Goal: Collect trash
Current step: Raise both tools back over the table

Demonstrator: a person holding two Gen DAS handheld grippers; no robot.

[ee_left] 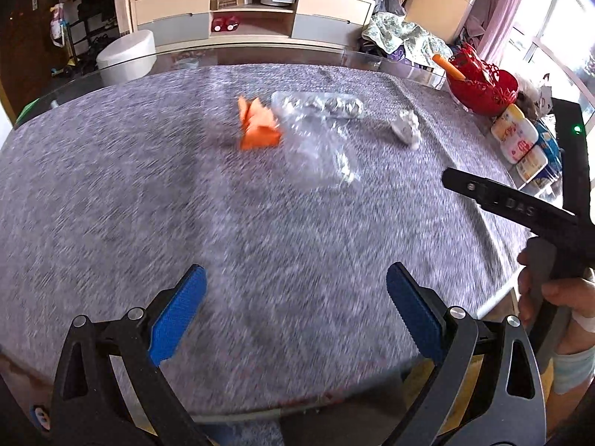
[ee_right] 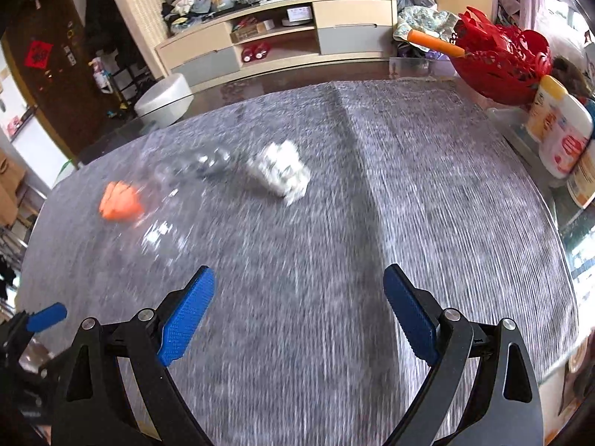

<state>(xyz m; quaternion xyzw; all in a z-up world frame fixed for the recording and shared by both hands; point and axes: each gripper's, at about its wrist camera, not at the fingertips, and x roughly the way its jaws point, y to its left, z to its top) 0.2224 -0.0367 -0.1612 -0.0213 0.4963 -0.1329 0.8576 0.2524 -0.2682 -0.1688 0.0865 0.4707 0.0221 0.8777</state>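
Nearest the lens: blue pads of the left hand-held gripper [ee_left: 295, 308] spread wide and empty, held low over the grey-clothed worktop [ee_left: 111, 193], probably for an approach. Same on the right hand-held gripper [ee_right: 299, 308]: released, nothing between the pads, aimed toward the litter. Well ahead, mid-worktop, all three pieces of trash loose and ungrasped: crumpled orange paper [ee_left: 258, 128] touching a clear plastic wrapper [ee_left: 316, 141], crumpled white paper [ee_left: 408, 128] near them on the right. Kept aside at the far right edge: red basket [ee_left: 483, 87], likely not trash. Motion blur throughout.
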